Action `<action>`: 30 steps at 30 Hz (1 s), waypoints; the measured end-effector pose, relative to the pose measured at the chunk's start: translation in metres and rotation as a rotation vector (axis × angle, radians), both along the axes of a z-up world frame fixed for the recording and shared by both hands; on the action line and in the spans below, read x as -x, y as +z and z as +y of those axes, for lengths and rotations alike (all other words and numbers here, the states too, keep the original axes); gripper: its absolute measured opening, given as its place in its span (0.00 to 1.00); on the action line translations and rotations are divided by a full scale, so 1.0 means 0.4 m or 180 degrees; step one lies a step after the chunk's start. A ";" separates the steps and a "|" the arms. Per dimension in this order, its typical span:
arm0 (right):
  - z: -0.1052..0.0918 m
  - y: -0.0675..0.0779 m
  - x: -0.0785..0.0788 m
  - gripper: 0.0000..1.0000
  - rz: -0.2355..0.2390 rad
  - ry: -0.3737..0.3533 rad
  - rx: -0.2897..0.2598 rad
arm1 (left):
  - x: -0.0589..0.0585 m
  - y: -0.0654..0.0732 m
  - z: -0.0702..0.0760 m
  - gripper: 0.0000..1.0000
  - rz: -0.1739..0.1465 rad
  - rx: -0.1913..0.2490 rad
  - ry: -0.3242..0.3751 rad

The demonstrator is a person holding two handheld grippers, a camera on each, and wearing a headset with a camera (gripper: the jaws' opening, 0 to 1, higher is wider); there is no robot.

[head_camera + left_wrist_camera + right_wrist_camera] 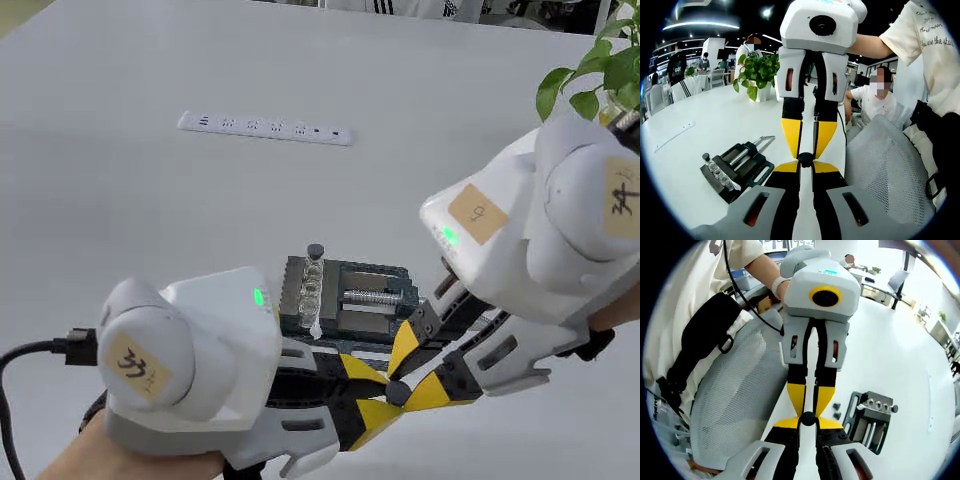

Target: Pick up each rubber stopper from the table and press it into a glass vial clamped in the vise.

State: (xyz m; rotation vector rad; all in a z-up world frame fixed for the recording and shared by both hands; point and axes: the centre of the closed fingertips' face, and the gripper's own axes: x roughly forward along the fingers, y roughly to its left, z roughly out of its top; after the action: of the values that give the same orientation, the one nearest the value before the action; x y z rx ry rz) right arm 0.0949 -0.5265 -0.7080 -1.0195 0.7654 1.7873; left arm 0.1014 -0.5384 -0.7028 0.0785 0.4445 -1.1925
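Just beside the black metal vise and its row of clear glass vials, a small round dark rubber stopper sits pinched between left gripper and right gripper, whose yellow-tipped fingers meet tip to tip, closed on it, over the smooth white worktop.

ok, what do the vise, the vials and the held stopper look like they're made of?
Vise: metal by the look, with a dark matte body and a bright threaded screw.
Vials: clear glass or plastic, see-through with glints; cannot tell which.
Stopper: small, dark, matte, rounded; rubber is plausible, unconfirmed.
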 end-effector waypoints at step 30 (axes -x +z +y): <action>0.013 0.000 -0.085 0.06 -0.0120 -0.0108 -0.0003 | -0.128 -0.090 0.201 0.99 -0.0054 -0.0339 0.1116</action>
State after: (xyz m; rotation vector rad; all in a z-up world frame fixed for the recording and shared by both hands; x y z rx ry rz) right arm 0.1291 -0.5212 -0.7079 -1.0311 0.7543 1.7348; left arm 0.1525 -0.4581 -0.7387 0.0979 0.4848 -0.8231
